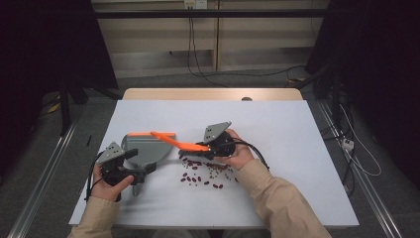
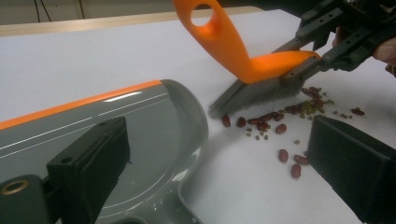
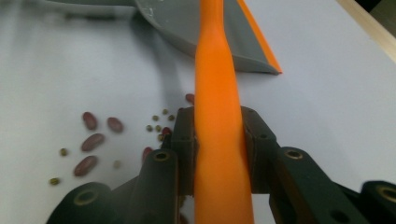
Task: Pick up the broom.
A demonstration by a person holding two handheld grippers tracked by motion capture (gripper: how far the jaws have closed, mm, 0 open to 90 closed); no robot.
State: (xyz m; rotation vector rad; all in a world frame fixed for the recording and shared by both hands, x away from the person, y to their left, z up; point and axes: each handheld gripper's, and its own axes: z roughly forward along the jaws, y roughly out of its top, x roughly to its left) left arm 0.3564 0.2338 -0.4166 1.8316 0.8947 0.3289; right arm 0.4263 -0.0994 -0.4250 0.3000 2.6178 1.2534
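Fingers [image 3: 184, 140] of the right gripper [image 3: 219, 144] pinch the orange brush [image 3: 217, 116] tight by its handle. Its bristles sit on the white counter [image 1: 297, 144], touching the red beans [image 2: 261, 122]. Left gripper [image 1: 130, 168] fingers grip the handle of the grey dustpan [image 2: 140, 121], which lies flat beside the beans.

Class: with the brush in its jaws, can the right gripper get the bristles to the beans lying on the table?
Probably yes: the right gripper holds the brush with its bristles already at the beans, nothing between.
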